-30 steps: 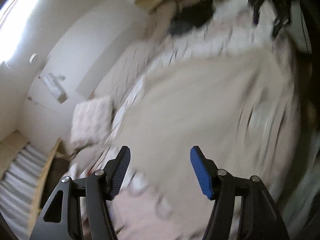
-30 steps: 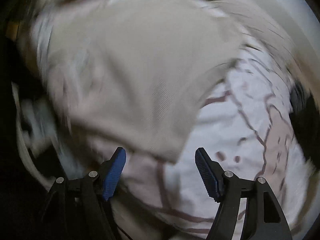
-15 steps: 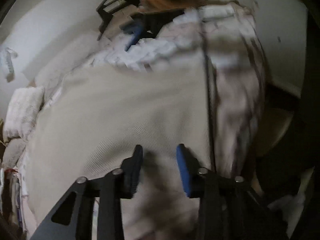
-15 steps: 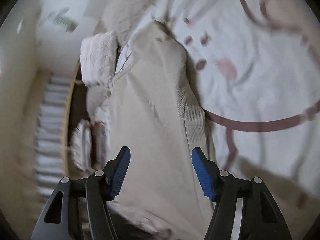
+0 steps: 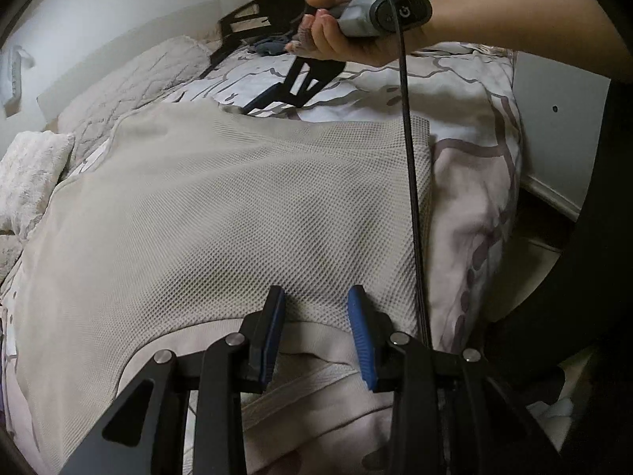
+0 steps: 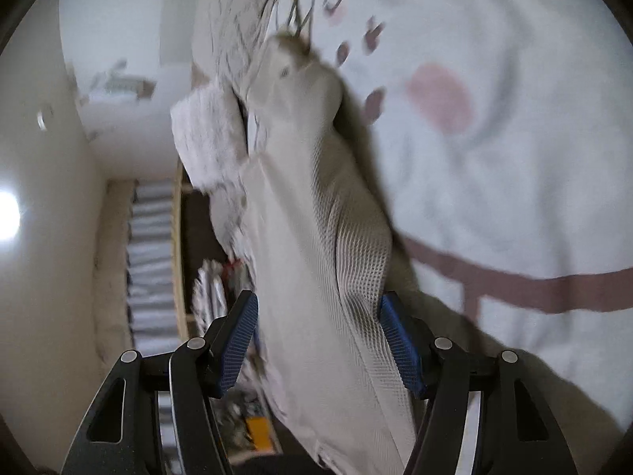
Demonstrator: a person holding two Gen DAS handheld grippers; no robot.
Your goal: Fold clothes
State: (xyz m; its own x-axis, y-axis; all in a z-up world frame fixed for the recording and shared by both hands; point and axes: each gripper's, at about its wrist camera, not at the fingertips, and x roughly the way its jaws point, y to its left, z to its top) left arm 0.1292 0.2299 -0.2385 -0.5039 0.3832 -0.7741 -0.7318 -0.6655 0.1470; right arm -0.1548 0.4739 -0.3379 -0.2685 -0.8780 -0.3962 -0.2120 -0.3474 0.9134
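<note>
Left tongs (image 5: 316,332) narrow, straddling beige waffle-knit top's (image 5: 221,213) hem, grip unclear; right tongs (image 6: 318,340) wide around its edge; both should pinch before lifting.

The left wrist view looks steeply down along the left gripper (image 5: 316,332) from close above the near edge of the beige garment (image 5: 221,213), facing across the bed (image 5: 474,91) toward the far wall, with the person's other hand (image 5: 348,35) and the right gripper (image 5: 273,95) at the garment's far side. The right wrist view sits rolled on its side, very near, sighting between the right gripper (image 6: 318,340) fingers along the garment's (image 6: 316,213) edge toward a fluffy pillow (image 6: 205,134). Both views share the garment, the patterned bedcover and that pillow (image 5: 27,174).
</note>
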